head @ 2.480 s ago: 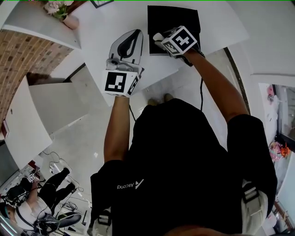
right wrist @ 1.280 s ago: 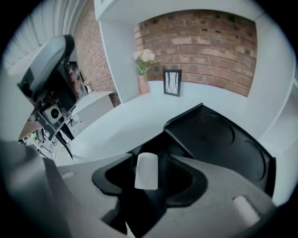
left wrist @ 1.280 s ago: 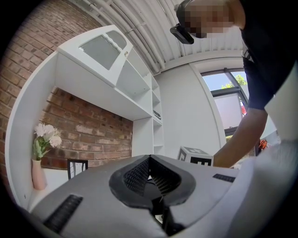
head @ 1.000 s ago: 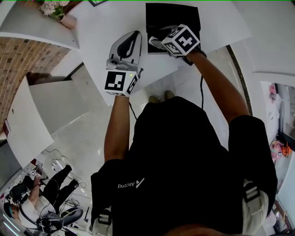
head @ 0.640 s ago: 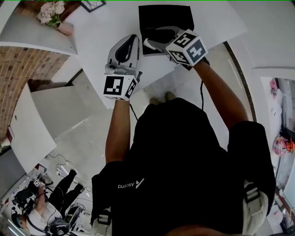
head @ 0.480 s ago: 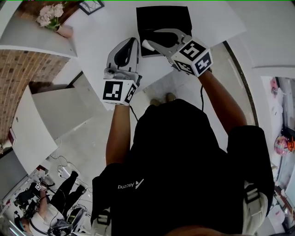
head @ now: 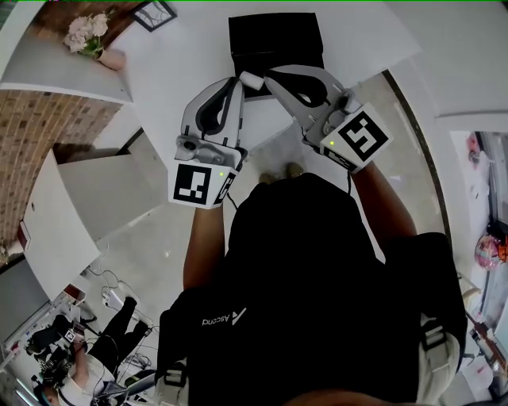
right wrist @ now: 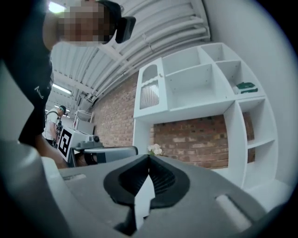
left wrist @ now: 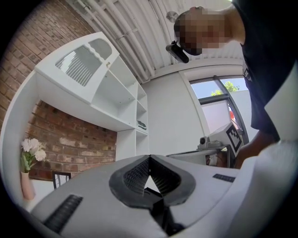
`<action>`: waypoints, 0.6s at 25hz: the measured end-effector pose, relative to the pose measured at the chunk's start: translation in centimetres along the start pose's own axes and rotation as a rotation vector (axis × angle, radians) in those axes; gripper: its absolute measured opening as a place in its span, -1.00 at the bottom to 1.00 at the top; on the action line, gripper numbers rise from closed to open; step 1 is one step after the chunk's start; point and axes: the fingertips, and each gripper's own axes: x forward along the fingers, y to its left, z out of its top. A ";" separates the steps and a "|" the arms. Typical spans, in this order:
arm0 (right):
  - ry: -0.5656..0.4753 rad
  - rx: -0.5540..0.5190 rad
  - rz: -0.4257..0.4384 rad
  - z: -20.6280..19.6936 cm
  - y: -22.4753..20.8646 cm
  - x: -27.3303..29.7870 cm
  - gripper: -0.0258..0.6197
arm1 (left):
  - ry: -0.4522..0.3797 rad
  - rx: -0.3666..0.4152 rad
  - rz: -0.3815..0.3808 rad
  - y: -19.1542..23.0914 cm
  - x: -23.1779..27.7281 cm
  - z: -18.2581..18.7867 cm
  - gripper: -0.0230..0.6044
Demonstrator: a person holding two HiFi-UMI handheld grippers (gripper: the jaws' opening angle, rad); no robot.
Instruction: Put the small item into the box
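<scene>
In the head view a black box [head: 275,36] stands on the white table [head: 175,55], at its far middle. A small white item [head: 252,79] shows just in front of the box, between the two gripper tips; whether either touches it I cannot tell. My left gripper [head: 236,81] points away from me, left of the item, with its jaws shut [left wrist: 149,158]. My right gripper [head: 268,77] reaches in from the right, jaws shut [right wrist: 149,158]. A white sliver shows between its pads; I cannot tell what it is.
A pink vase of flowers [head: 90,32] and a picture frame [head: 155,12] stand at the table's far left. White shelves on a brick wall [right wrist: 205,88] fill the background. A person crouches on the floor far below [head: 71,361].
The right gripper has drawn back from over the black box toward me, and its marker cube has swung down to the right. The left gripper has slid slightly nearer.
</scene>
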 end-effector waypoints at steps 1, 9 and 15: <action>-0.022 -0.001 -0.002 0.5 0.1 -0.4 -0.91 | -0.003 0.005 -0.006 -0.4 0.0 0.3 -0.93; -0.127 -0.017 -0.011 3.0 0.9 -2.8 -0.92 | -0.017 0.020 0.001 -1.6 -0.4 1.4 -0.93; -0.147 -0.020 -0.027 2.9 0.4 -3.7 -0.92 | -0.019 0.030 0.018 -2.0 -0.8 1.9 -0.93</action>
